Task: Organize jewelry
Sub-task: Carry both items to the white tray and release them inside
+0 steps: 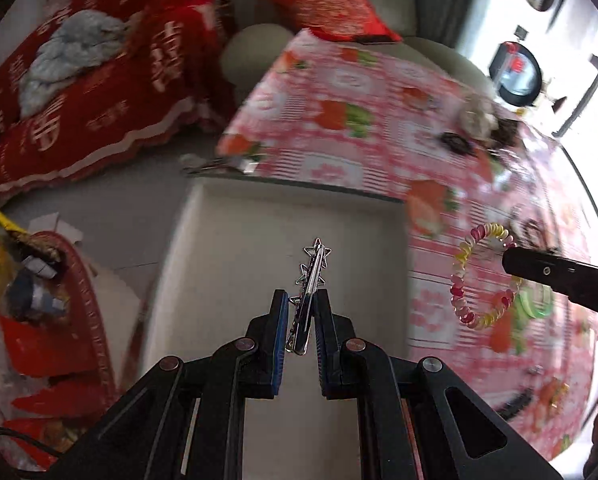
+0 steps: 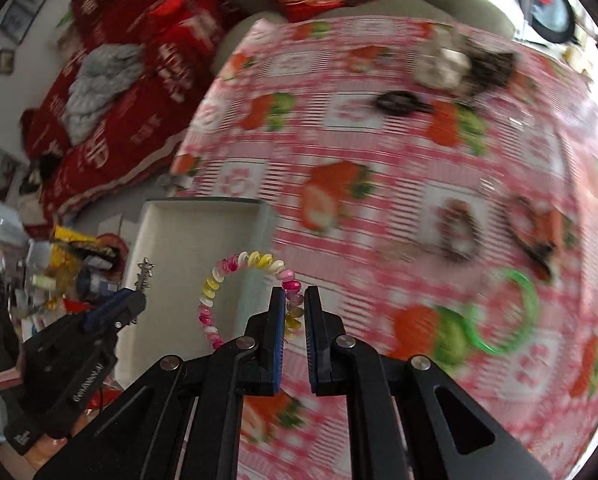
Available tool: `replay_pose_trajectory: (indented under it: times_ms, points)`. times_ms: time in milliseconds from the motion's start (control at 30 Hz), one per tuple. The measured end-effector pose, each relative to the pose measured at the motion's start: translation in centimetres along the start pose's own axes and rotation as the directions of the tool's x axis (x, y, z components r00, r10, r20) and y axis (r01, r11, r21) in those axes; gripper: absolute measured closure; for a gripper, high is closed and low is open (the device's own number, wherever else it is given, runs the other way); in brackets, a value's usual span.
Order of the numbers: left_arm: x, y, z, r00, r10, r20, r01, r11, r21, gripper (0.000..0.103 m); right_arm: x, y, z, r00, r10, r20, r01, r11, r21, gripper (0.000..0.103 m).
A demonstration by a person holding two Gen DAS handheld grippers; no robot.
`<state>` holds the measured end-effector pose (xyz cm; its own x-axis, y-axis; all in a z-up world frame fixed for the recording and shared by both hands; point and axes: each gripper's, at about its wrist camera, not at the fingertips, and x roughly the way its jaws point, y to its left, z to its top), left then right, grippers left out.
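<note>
Currently, left wrist view: the left gripper is clamped on a silver metal hair clip with star shapes, held upright above the shallow white rectangular tray. The tray floor visible here looks bare, so I judge sorting has barely begun. At right, the right gripper enters, carrying a pink, yellow and white spiral coil bracelet over the pink strawberry-print tablecloth. Dark items at the far edge are too blurred to name. The near part of the tray is hidden behind the gripper arms.

Right wrist view: the right gripper is pinched shut on the coil bracelet, which hangs near the tray's right wall. The left gripper shows at left with the star clip poking up. Left on the cloth: a green plastic ring bangle, a dark oval hair clip, and several brownish pieces on the right, smeared by motion blur. A grey-and-dark heap far right is unreadable. Both held pieces likely go into the tray next; most items remain.
</note>
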<state>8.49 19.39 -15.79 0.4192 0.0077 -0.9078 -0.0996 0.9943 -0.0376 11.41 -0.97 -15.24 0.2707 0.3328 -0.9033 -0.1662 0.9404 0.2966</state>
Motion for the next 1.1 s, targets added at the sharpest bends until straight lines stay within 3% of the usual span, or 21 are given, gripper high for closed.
replay_pose_trajectory:
  times_ms: [333, 700, 967, 1100]
  points:
    - [5.7, 3.0, 1.9, 0.999, 0.038, -0.027, -0.039, 0.999, -0.035, 0.084, 8.3, 6.5, 3.4, 0.997, -0.039, -0.067, 0.031, 0.992, -0.119, 0.093]
    - [8.7, 2.7, 2.7, 0.996, 0.078, -0.046, -0.078, 0.997, -0.001, 0.083, 12.6, 6.6, 4.9, 0.987, -0.112, -0.114, 0.093, 0.983, -0.157, 0.093]
    - [8.6, 2.2, 2.6, 0.992, 0.116, -0.055, -0.115, 0.993, 0.029, 0.083, 13.9, 6.7, 4.6, 0.98, -0.128, -0.153, 0.101, 0.98, -0.171, 0.092]
    - [8.0, 2.3, 2.5, 0.993, 0.109, -0.053, -0.108, 0.994, 0.021, 0.083, 14.0, 6.7, 4.6, 0.982, -0.107, -0.156, 0.081, 0.982, -0.17, 0.078]
